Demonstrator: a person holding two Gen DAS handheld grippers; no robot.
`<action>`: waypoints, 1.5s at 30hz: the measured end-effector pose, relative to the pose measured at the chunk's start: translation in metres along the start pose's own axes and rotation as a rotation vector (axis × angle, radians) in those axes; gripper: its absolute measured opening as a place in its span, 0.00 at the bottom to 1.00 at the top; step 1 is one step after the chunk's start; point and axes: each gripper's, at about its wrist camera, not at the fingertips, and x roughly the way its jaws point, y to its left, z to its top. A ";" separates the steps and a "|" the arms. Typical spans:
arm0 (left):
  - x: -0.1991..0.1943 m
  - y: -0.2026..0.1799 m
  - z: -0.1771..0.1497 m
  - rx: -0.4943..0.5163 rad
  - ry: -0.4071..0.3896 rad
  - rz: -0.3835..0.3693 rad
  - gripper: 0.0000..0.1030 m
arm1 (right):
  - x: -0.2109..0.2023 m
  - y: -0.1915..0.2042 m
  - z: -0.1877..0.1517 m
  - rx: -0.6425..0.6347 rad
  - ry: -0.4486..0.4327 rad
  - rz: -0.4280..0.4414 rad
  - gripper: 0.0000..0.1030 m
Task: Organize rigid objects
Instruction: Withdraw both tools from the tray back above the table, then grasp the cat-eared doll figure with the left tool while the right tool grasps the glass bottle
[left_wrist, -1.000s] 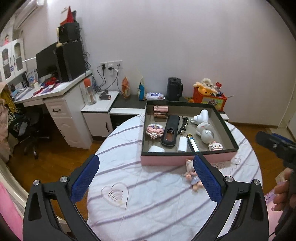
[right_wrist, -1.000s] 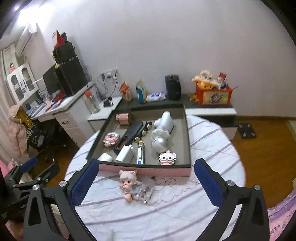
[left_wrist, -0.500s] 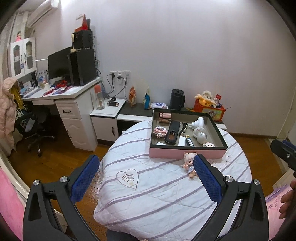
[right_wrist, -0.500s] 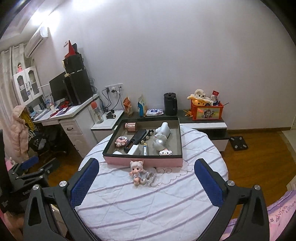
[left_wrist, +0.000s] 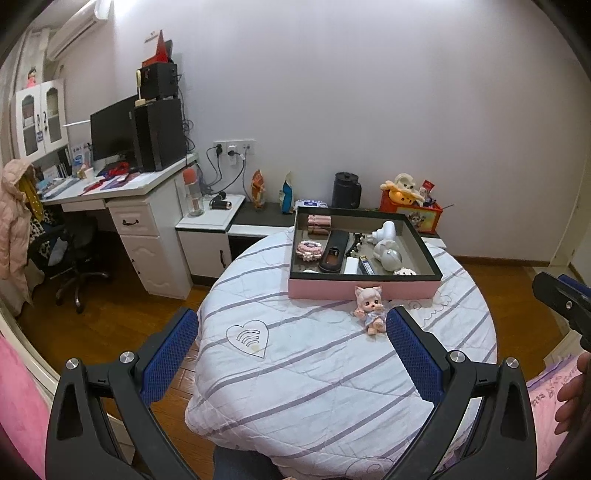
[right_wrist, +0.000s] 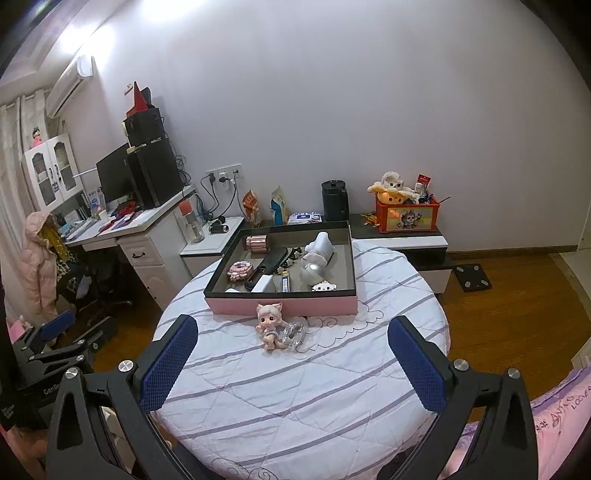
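Right wrist view: your tabletop (right_wrist: 332, 387) sits ahead of both tools, pink tray (right_wrist: 280, 305) at its far side, doll (right_wrist: 270, 325) just in front of it. Right tool (right_wrist: 291, 363) and left tool (left_wrist: 291, 363) are both released, empty. Looks like approach stage; next, reach forward for the doll.

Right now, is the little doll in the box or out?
Out. The doll sits on the tablecloth, just in front of the pink box.

Left tool (left_wrist: 291, 345) and right tool (right_wrist: 291, 349) both gape wide, holding nothing.
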 end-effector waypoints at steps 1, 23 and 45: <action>0.000 0.000 0.000 0.000 0.000 0.001 1.00 | -0.001 -0.001 0.000 0.003 -0.001 0.001 1.00; 0.033 -0.003 0.002 -0.003 0.054 -0.014 1.00 | 0.037 -0.011 -0.001 0.011 0.066 -0.015 1.00; 0.143 -0.042 -0.012 0.016 0.227 -0.083 1.00 | 0.141 -0.032 -0.028 -0.018 0.276 -0.053 1.00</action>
